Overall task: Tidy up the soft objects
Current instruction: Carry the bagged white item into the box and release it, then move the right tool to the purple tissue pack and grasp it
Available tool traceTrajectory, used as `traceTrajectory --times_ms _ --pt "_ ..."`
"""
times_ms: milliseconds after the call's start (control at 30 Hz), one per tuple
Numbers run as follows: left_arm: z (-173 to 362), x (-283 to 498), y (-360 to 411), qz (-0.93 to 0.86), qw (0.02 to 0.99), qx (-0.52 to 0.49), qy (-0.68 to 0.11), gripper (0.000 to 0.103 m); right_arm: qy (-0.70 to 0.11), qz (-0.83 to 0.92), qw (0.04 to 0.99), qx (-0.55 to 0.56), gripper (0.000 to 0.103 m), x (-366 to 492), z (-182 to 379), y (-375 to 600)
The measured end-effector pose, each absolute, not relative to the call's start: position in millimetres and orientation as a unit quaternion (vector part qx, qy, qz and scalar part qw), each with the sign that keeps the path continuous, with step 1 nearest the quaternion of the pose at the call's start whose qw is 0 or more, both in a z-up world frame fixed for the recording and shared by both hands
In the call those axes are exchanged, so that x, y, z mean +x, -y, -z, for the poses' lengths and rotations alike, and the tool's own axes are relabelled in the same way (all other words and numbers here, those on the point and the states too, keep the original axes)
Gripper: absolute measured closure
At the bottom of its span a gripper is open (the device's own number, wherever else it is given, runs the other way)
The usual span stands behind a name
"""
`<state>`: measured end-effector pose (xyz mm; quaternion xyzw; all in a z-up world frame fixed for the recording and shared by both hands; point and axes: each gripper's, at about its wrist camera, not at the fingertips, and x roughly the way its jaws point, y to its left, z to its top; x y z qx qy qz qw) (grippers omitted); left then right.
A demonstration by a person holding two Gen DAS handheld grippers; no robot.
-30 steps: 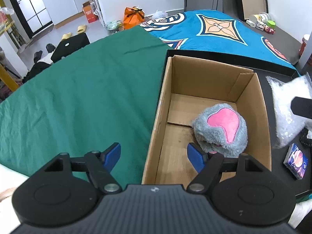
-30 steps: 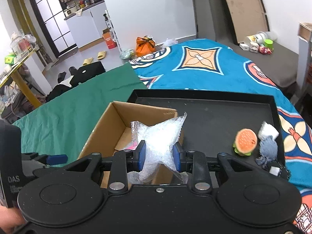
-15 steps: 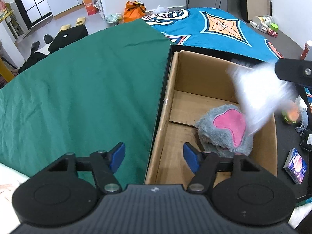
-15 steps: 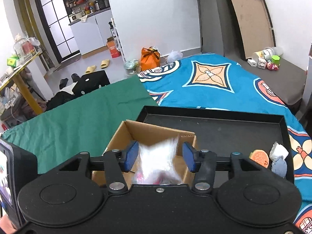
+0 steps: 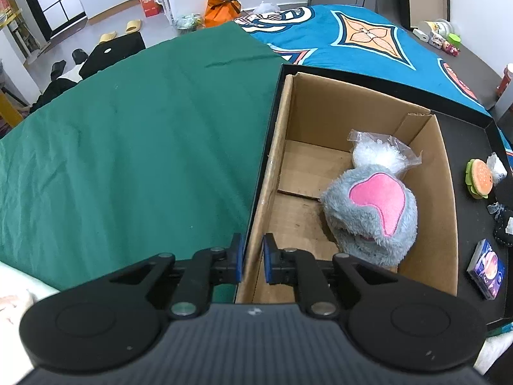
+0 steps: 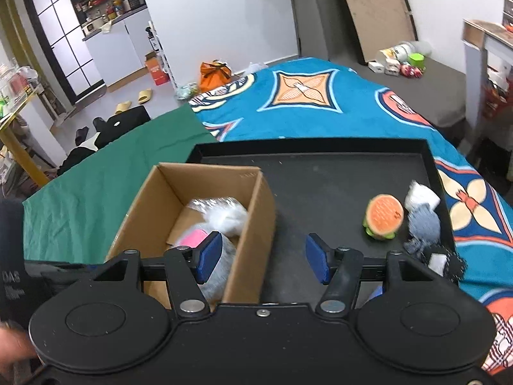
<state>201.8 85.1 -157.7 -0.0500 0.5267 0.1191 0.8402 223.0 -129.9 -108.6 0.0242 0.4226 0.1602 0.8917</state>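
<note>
Left wrist view: left tongs (image 5: 251, 261) clenched on the near-left wall of the cardboard box (image 5: 272, 173); one blue pad sits outside the wall, the other inside, wall pinched between them. Box stands in the left part of a black tray (image 5: 493, 128), open top up. Inside the box, ahead & right of the tongs: grey plush w/ pink patch (image 5: 373, 207) against the right wall, not touching the tongs. Behind it, in the far right corner, a clear plastic bag of white stuffing (image 5: 378, 154), touching the plush. On the tray right of the box: burger toy (image 5: 479, 178), a small printed blue packet (image 5: 487, 268), dark fabric bits at the frame edge. Green cloth (image 5: 128, 147) covers the surface left of the tray; blue patterned blanket (image 5: 362, 41) beyond.

Right wrist view: right tongs (image 6: 263, 258) released, jaws opening, roughly half spread, nothing between the pads. They hang above the box's right wall (image 6: 253, 224); left pad is over the box interior, right pad over bare tray floor (image 6: 320, 192). Bag of stuffing (image 6: 224, 215) lies in the box just ahead & left of the left pad, apart from it; plush (image 6: 192, 239) shows pink beside it, partly hidden by that pad. Burger toy (image 6: 383, 216) sits on the tray to the right, w/ a grey-white soft toy (image 6: 421, 221) touching it, well apart from the tongs. Edge of the left gripper body shows at far left, a bit of hand (image 6: 12, 346) below it.
</note>
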Motion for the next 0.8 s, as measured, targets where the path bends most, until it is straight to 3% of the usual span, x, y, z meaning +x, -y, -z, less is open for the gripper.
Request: traceTrajectory --times_ms 300,567,667,800 --pt "155 203 -77 -0.129 0.839 -0.028 -0.528 0.089 -0.44 -0.139 0.887 0.033 0.043 213 128 159" --pt "154 203 -67 -0.139 0.836 0.005 -0.531 0.087 -0.457 -0.114 0.882 0.028 0.03 209 146 184" --pt "154 203 -63 -0.14 0.834 0.015 -0.533 0.081 -0.459 -0.108 0.881 0.027 0.024 208 149 193" --pt "155 204 -57 -0.142 0.831 0.031 -0.537 0.063 -0.464 -0.105 0.879 0.022 0.019 209 155 201"
